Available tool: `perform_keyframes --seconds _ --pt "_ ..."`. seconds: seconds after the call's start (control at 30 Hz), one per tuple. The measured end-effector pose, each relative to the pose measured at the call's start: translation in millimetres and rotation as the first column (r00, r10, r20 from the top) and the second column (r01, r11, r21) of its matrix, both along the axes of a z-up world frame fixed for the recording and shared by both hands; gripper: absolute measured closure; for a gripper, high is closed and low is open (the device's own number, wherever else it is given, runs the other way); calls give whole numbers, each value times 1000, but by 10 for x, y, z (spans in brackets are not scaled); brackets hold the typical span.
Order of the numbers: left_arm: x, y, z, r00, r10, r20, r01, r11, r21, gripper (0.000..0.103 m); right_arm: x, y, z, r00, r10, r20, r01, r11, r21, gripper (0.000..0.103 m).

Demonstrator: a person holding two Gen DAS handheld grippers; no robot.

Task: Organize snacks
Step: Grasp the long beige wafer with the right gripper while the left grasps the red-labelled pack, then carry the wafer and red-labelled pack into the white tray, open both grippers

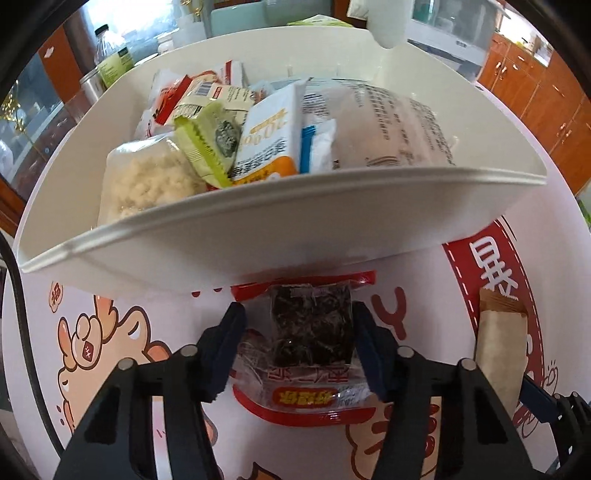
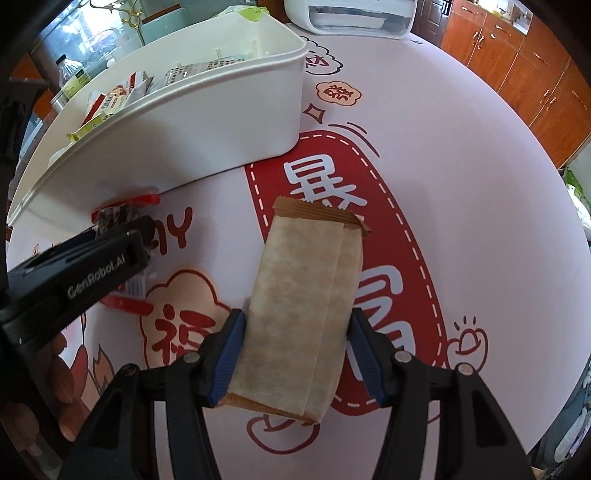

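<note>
A white bin (image 1: 295, 229) holds several snack packs and stands on the round table; it also shows in the right wrist view (image 2: 207, 114). My left gripper (image 1: 299, 350) straddles a red-edged clear pack of dark seaweed snack (image 1: 310, 328) lying on the table just in front of the bin; the jaws stand beside it with a small gap on the left. My right gripper (image 2: 295, 354) is shut on a beige paper-wrapped snack bar (image 2: 306, 295), also visible in the left wrist view (image 1: 498, 347). The left gripper shows in the right wrist view (image 2: 140, 229).
The table has a white cloth with red cartoon prints (image 2: 424, 184). A white appliance (image 2: 354, 14) stands at the far edge. Bottles (image 1: 110, 55) stand behind the bin. Wooden cabinets (image 2: 535, 74) are at the right.
</note>
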State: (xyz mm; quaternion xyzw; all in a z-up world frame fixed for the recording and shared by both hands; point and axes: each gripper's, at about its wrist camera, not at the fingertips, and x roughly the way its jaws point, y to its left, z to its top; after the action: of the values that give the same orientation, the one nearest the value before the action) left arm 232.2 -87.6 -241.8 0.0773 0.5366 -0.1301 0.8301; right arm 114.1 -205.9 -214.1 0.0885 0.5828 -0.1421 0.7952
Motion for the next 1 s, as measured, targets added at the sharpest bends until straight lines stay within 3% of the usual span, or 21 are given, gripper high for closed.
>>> perform_keyframes --seconds 0.33,0.57,0.67,1.0 --pt "-327 38 248 1000 -24 7 25 999 -37 49 -185 87 188 998 31 56 -32 999 12 47" --pt "-491 225 771 996 -4 87 11 996 -83 49 -282 127 534 989 71 131 -72 997 8 47" --pt "-549 485 996 993 17 120 -4 995 -104 49 -221 179 728 980 95 176 -97 995 4 48" --pt "-479 797 1767 969 61 240 -28 990 -139 49 -104 405 1448 921 171 349 -171 985 -32 48"
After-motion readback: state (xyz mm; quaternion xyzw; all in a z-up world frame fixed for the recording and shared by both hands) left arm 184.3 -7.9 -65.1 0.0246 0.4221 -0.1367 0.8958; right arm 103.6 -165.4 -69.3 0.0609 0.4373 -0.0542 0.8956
